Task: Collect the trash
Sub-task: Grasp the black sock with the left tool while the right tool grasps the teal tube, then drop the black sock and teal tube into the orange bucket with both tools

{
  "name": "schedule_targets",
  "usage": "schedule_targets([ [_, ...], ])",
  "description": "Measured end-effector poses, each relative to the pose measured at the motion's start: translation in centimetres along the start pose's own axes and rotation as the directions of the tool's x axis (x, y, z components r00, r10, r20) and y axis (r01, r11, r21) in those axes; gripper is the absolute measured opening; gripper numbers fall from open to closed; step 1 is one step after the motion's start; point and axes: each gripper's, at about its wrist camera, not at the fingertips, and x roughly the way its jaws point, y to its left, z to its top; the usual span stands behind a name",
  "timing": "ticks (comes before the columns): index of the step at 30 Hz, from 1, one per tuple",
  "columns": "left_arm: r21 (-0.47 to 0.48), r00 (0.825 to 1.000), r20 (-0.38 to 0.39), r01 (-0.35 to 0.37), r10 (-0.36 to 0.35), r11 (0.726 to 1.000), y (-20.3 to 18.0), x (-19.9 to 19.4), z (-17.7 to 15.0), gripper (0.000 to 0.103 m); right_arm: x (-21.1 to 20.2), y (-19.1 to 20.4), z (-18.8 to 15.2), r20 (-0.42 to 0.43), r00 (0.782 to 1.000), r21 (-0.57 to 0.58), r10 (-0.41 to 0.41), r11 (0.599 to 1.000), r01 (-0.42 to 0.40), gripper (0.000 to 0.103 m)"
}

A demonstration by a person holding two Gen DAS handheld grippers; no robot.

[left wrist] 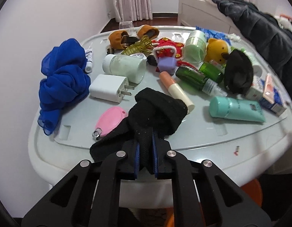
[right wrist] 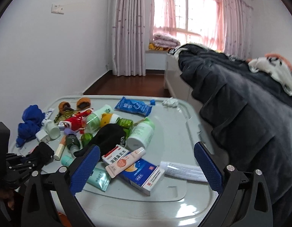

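- Black sock [left wrist: 157, 111]: knitted, bunched and knotted, lint-flecked; lies at near edge of grey plastic table [left wrist: 202, 138].
- Left gripper [left wrist: 146, 151]: blue ribbed pads pinch the sock's end.
- Right gripper [right wrist: 146, 162]: fingers spread wide above a glossy blue-white box [right wrist: 140, 174].

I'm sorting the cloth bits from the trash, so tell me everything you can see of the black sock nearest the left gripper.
The black sock is a soft knitted piece, bunched and folded over itself, with specks of lint on it. The left gripper is shut on its near part, blue pads pressing both sides. It lies at the near edge of the grey table; one flap hangs beside the jaws. It overlaps the pink oval gadget and the end of the cream and peach tube.
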Motion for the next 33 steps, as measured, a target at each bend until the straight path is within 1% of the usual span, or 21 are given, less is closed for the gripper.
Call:
schedule_targets([
  [2,-0.002,1.0,0.016,0.021,-0.021,1.0,0.0,-0.6,0.0,0.01,0.5,0.5,-0.6,-0.02,0.997,0.003,0.073,0.997,-0.073,0.098],
  [3,0.003,0.999,0.031,0.027,-0.027,1.0,-0.1,-1.0,0.0,0.01,1.0,1.5,-1.0,-0.036,0.992,-0.016,0.122,0.992,-0.123,0.098],
  [4,0.011,0.999,0.043,0.033,-0.033,0.999,-0.1,-1.4,0.0,0.01,1.3,2.4,-1.1,-0.047,0.988,-0.037,0.147,0.988,-0.149,0.098],
  [5,0.017,0.997,0.062,0.039,-0.04,0.999,-0.2,-1.9,0.1,0.01,1.5,3.5,-1.4,-0.056,0.983,-0.075,0.175,0.981,-0.179,0.098],
  [6,0.022,0.996,0.074,0.043,-0.044,0.999,-0.2,-2.2,0.1,0.01,1.8,5.3,-1.7,-0.062,0.978,-0.143,0.199,0.968,-0.206,0.097],
  [7,0.026,0.995,0.084,0.045,-0.047,0.999,-0.2,-2.5,0.2,0.01,2.2,7.0,-2.0,-0.072,0.974,-0.215,0.215,0.95,-0.225,0.096],
  [8,0.029,0.995,0.092,0.046,-0.049,0.998,-0.2,-2.7,0.2,0.01,2.7,8.7,-2.3,-0.093,0.969,-0.285,0.228,0.927,-0.245,0.09],
  [9,0.029,0.994,0.094,0.051,-0.054,0.998,-0.1,-2.8,0.2,0.01,3.1,9.8,-2.5,-0.113,0.966,-0.327,0.232,0.909,-0.256,0.084],
  [11,0.021,0.994,0.093,0.061,-0.062,0.998,0.2,-2.9,0.2,0.01,4.3,11.5,-3.1,-0.17,0.954,-0.384,0.247,0.875,-0.294,0.081],
  [12,0.025,0.994,0.093,0.058,-0.06,0.998,0.3,-3.0,0.1,0.01,5.0,12.0,-3.4,-0.199,0.948,-0.392,0.248,0.866,-0.309,0.081],
  [15,0.022,0.993,0.093,0.066,-0.068,0.998,0.7,-3.1,-0.1,0.01,6.6,12.7,-4.0,-0.258,0.937,-0.387,0.237,0.863,-0.325,0.081],
  [17,0.02,0.992,0.098,0.074,-0.075,0.997,0.9,-3.4,-0.3,0.01,7.4,12.9,-4.3,-0.267,0.942,-0.404,0.205,0.864,-0.302,0.081],
  [20,0.017,0.991,0.101,0.085,-0.086,0.996,1.2,-3.6,-0.4,0.01,8.8,13.1,-4.6,-0.294,0.939,-0.408,0.177,0.865,-0.291,0.081],
  [22,0.012,0.99,0.105,0.092,-0.092,0.996,1.4,-3.8,-0.5,0.01,10.4,13.4,-4.6,-0.334,0.93,-0.413,0.15,0.864,-0.288,0.073],
  [25,0.006,0.99,0.107,0.095,-0.095,0.996,1.8,-4.0,-0.7,0.01,11.2,13.5,-4.3,-0.356,0.92,-0.4,0.162,0.864,-0.307,0.064],
  [26,0.005,0.99,0.104,0.096,-0.096,0.995,1.9,-4.0,-0.8,0.01,11.3,13.4,-4.1,-0.363,0.917,-0.392,0.167,0.865,-0.313,0.06],
  [27,0.003,0.99,0.102,0.096,-0.096,0.995,2.0,-3.9,-0.9,0.01,11.6,13.2,-3.9,-0.387,0.903,-0.358,0.187,0.872,-0.334,0.052],
  [28,0.0,0.99,0.101,0.097,-0.097,0.995,2.1,-3.9,-0.9,0.01,11.7,13.0,-3.8,-0.405,0.89,-0.324,0.21,0.877,-0.354,0.047],
  [29,-0.004,0.99,0.1,0.1,-0.099,0.995,2.2,-3.9,-1.0,0.01,11.7,13.1,-3.7,-0.418,0.883,-0.3,0.214,0.885,-0.356,0.04],
  [30,-0.008,0.99,0.1,0.102,-0.1,0.995,2.3,-3.9,-1.1,0.01,11.7,13.2,-3.7,-0.426,0.881,-0.293,0.206,0.89,-0.35,0.037],
  [33,-0.019,0.989,0.103,0.106,-0.103,0.994,2.5,-4.0,-1.0,0.01,11.5,13.3,-3.5,-0.458,0.865,-0.237,0.205,0.91,-0.34,0.032],
])
